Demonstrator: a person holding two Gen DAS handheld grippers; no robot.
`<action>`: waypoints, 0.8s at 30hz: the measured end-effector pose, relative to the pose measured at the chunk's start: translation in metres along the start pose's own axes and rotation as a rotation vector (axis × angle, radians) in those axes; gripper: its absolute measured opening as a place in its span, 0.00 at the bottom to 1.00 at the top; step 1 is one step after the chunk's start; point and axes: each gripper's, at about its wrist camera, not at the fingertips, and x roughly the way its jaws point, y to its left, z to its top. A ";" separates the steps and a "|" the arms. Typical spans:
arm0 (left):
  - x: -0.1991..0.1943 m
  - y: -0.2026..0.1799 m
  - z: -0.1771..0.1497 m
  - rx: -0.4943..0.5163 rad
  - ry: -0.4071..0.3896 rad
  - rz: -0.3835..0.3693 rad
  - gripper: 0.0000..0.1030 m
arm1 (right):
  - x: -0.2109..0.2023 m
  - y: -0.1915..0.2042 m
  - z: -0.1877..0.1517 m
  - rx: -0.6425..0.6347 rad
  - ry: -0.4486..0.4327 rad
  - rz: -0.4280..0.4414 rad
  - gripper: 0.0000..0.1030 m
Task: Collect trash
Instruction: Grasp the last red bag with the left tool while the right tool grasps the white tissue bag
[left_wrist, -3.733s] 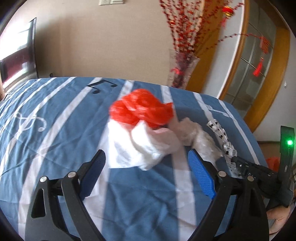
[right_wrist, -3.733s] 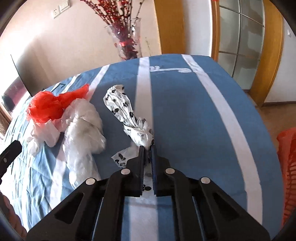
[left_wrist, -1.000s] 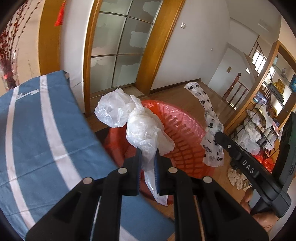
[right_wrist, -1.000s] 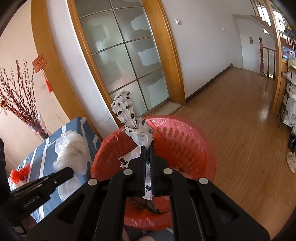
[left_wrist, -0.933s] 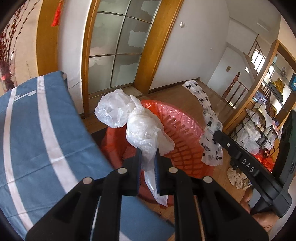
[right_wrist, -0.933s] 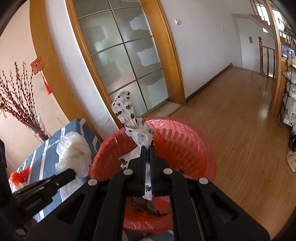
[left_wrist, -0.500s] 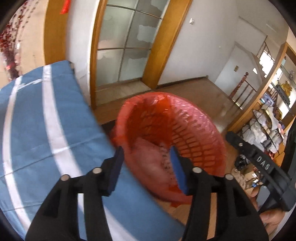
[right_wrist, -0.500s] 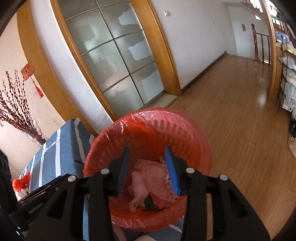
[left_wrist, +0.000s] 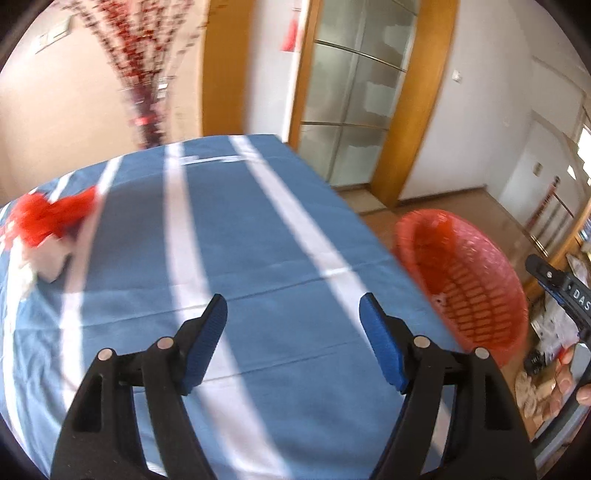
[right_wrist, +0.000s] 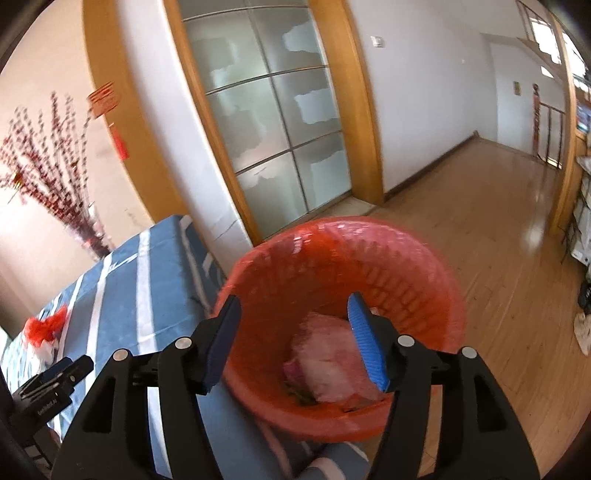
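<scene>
Over the red basket (right_wrist: 343, 321) on the wooden floor (right_wrist: 498, 258), my right tool (right_wrist: 293, 334) hangs with its blue pads spread apart and nothing between them. A second ago it pinched the spotted plastic bag; its jaws have just been opening, and that bag is no longer in the tool. A pale, crumpled mass of plastic (right_wrist: 332, 360) now lies in the bottom of the basket, seen between the pads.

My left tool (left_wrist: 293, 341) has also just been opening. It held a clear white bag above the basket a second ago; now its pads stand wide with only the blue striped surface (left_wrist: 258, 240) beneath them, and the view has swung away from the basket (left_wrist: 465, 284), which sits off to the right edge of the surface.

I judge both bags delivered, so this round of collecting is done. What remains is the red plastic bag (left_wrist: 48, 218) with white plastic under it at the far left of the surface, well apart from either tool.

Hard to make out: the left view is smeared by motion, so the red bag is only a blur. I cannot separate the two dropped bags inside the basket, and the spotted pattern does not show there. A hand (left_wrist: 569, 380) is cut off at the right edge.
</scene>
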 end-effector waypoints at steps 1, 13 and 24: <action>-0.002 0.008 -0.001 -0.012 -0.003 0.011 0.71 | 0.000 0.007 -0.002 -0.012 0.006 0.009 0.60; -0.039 0.112 -0.015 -0.171 -0.042 0.144 0.71 | 0.007 0.101 -0.026 -0.179 0.072 0.136 0.60; -0.089 0.237 -0.043 -0.323 -0.074 0.365 0.71 | 0.011 0.228 -0.071 -0.346 0.179 0.387 0.60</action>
